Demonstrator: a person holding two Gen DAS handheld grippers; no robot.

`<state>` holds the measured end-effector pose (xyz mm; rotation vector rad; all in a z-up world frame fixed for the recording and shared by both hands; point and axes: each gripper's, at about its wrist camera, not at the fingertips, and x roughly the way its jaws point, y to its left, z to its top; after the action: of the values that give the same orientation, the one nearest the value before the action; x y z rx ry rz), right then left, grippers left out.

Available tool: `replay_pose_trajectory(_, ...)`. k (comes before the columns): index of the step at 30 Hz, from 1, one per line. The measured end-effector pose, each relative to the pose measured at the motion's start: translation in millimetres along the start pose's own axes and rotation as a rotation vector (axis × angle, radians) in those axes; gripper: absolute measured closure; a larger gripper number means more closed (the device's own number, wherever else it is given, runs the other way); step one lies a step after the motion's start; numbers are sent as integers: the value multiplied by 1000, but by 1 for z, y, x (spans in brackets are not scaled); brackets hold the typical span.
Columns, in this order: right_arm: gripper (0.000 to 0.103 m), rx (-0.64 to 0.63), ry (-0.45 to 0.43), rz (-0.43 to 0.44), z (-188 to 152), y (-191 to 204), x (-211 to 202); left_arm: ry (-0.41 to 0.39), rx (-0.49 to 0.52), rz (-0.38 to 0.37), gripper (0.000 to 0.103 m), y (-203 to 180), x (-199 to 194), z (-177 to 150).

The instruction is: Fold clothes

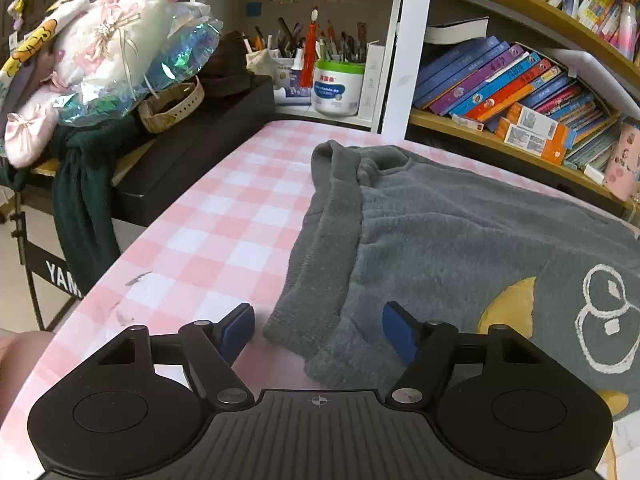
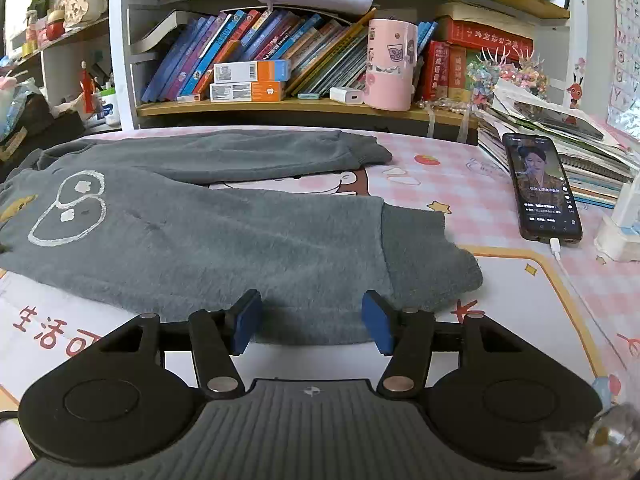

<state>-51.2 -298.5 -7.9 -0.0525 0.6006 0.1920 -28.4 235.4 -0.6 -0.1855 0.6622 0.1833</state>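
Note:
Grey fleece trousers lie flat on the pink checked table cover, with a white outline drawing and a yellow patch on them. My left gripper stands open at the near corner of the waistband. That corner lies between the blue pads without being pressed. In the right wrist view the trousers stretch to the right, both legs ending in cuffs. My right gripper is open over the near leg's front edge, its pads clear of the cloth.
A lit phone on a white cable lies at the right beside a stack of papers. Bookshelves run along the back. A black keyboard with a green cloth borders the table's left edge.

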Motion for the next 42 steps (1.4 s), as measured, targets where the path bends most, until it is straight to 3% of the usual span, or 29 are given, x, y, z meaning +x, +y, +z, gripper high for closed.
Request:
replay_pose_trajectory(8,47,25,-37,-20,1,-4,-3,8,-19,-11,34,-2,3,3)
replay_pose_trajectory(10,45,13,-32,-23,1,-4,-1,3,-21,2,40,-2,4,4)
replay_pose_trajectory(12,41,-21,-25,-26,-1,1,2,-3,-20,22,61,-2,6,6)
replay_pose_trajectory(18,37,-49,-14,-15,-1,10,2,18,65,-6,69,-7,5,7)
replay_pose_trajectory(23,37,-46,-26,26,0,16,-3,7,-9,50,70,18,3,16)
replay_pose_trajectory(25,37,-29,-43,39,2,16,-7,15,23,66,68,14,4,13)
replay_pose_trajectory(30,38,-1,-54,17,9,15,-1,4,38,98,59,7,3,10)
replay_pose_trajectory(32,45,-5,-48,-9,11,15,3,-2,13,109,54,10,1,11)
replay_pose_trajectory(34,57,-11,-37,-45,12,15,9,-68,-17,145,52,10,-10,15)
replay_pose_trajectory(37,60,-38,-15,-74,10,17,14,-190,-14,209,53,3,-31,21)
replay_pose_trajectory(42,61,-65,12,-102,1,12,7,-193,104,116,52,-22,-34,20)
